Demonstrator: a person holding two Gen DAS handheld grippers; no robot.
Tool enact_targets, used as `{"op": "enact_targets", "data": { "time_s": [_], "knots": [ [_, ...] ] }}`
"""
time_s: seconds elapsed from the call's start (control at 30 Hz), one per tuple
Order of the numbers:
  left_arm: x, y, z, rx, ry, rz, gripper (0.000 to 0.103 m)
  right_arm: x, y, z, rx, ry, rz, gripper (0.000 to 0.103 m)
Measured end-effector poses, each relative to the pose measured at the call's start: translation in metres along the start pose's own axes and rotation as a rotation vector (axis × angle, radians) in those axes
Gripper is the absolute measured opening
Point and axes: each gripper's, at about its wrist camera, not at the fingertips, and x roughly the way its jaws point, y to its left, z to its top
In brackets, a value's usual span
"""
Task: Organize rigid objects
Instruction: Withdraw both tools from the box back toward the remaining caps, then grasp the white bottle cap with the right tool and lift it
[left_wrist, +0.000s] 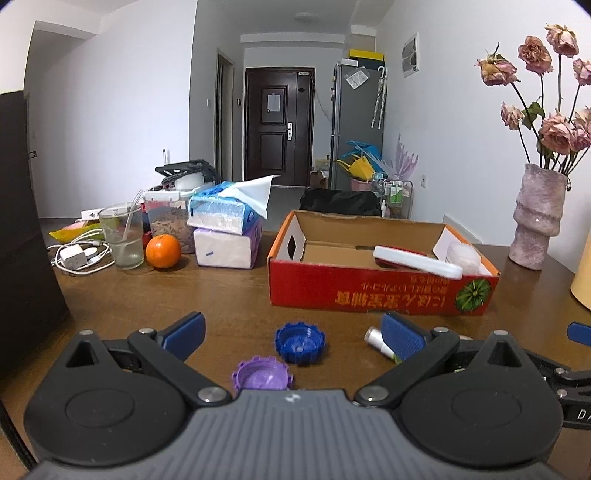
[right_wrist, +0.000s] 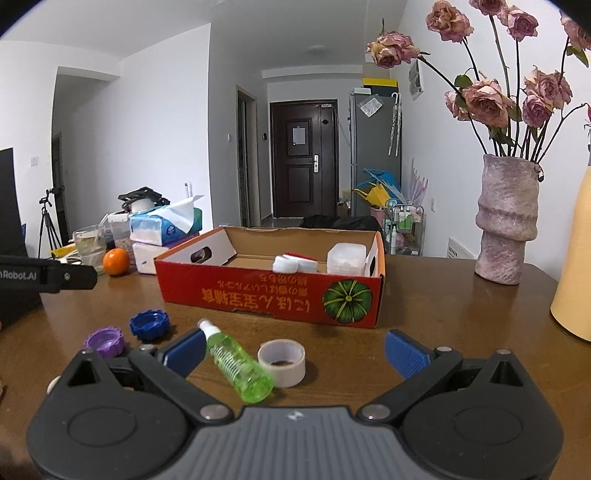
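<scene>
1. Left view: the left hand-held gripper (left_wrist: 293, 332) hangs low over the desk (left_wrist: 221, 295), jaws wide apart and empty. A blue cap (left_wrist: 300, 342) and purple cap (left_wrist: 263, 377) lie between its fingers; both look light and stiff, best pinched across the ribbed rim.
2. Right view: the right hand-held gripper (right_wrist: 295, 350), also spread and empty, frames a green bottle (right_wrist: 236, 363) lying touching a tape roll (right_wrist: 282, 362). The bottle is probably slippery plastic; grip mid-body. The box (right_wrist: 273, 295) sits beyond.

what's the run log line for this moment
left gripper: open, blue cap between fingers | right gripper: open over tape roll | box: partly filled
</scene>
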Motion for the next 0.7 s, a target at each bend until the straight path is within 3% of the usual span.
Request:
{"op": "enact_targets", "data": {
  "time_s": [0.7],
  "knots": [
    [-0.008, 0.036, -0.022, 0.006, 0.039, -0.042, 0.103, -0.009, 0.038, -0.028, -0.020, 0.061, 0.008, 0.103]
  ]
}}
